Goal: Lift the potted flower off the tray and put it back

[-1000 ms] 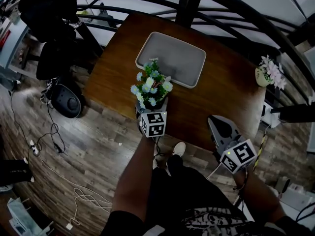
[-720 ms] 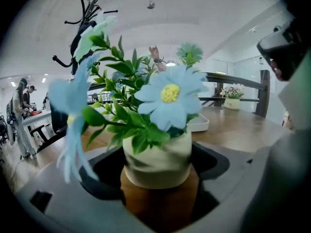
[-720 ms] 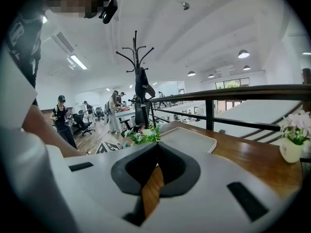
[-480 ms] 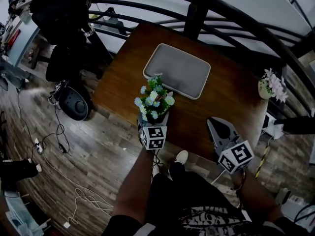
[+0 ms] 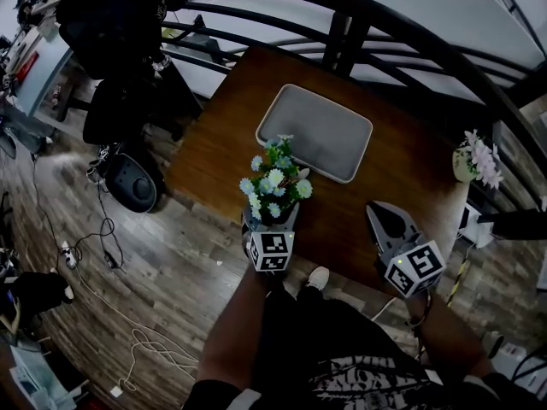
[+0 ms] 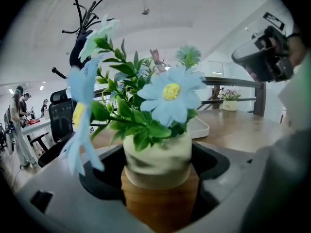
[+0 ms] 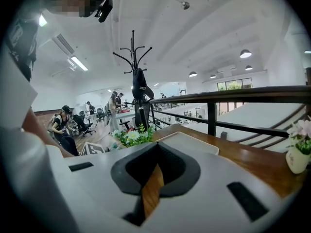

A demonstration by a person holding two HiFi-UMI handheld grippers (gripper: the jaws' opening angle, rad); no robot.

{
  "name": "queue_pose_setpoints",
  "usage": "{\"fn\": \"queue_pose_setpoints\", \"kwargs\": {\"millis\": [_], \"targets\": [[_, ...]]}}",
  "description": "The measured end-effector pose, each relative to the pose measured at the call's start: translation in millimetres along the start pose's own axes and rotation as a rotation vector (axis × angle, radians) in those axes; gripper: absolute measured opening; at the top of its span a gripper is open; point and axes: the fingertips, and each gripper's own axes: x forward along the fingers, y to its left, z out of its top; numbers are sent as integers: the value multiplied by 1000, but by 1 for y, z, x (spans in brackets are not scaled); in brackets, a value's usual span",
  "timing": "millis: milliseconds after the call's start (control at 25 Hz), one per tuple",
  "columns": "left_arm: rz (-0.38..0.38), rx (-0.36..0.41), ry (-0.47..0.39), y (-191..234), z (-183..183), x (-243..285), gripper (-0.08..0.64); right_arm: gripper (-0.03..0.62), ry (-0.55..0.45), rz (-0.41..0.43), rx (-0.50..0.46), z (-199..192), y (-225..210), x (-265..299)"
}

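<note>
The potted flower (image 5: 275, 186) stands upright in our left gripper (image 5: 272, 220), jaws clamped round it; the tray (image 5: 316, 131) lies ahead, slightly right. Our right gripper (image 5: 386, 222) is closed, empty.

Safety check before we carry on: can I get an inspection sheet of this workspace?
Surface: wooden table, no spills seen.
Job's things: tray empty; potted flower held off it, over the table's near edge.
Clutter: small flower vase at the table's right edge.
Claws: left claw shut on the potted flower; right claw shut, empty.
Cables: loose cables on the floor, left.
Surroundings: black railing behind the table.
</note>
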Motion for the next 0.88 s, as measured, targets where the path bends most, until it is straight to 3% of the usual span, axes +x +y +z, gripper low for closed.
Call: {"fn": "queue_pose_setpoints", "kwargs": {"millis": [280,600,880], "targets": [[-81,26,-61,31,40,23,428,-2,-4,-76,8,27,11,35],[-181,55,-76,60,76,98,428,-2,-20,-176,42,43,1,74],[-282,101,-73,42,97,155,428,-2,-28,-316,84,42,-25,50]]}}
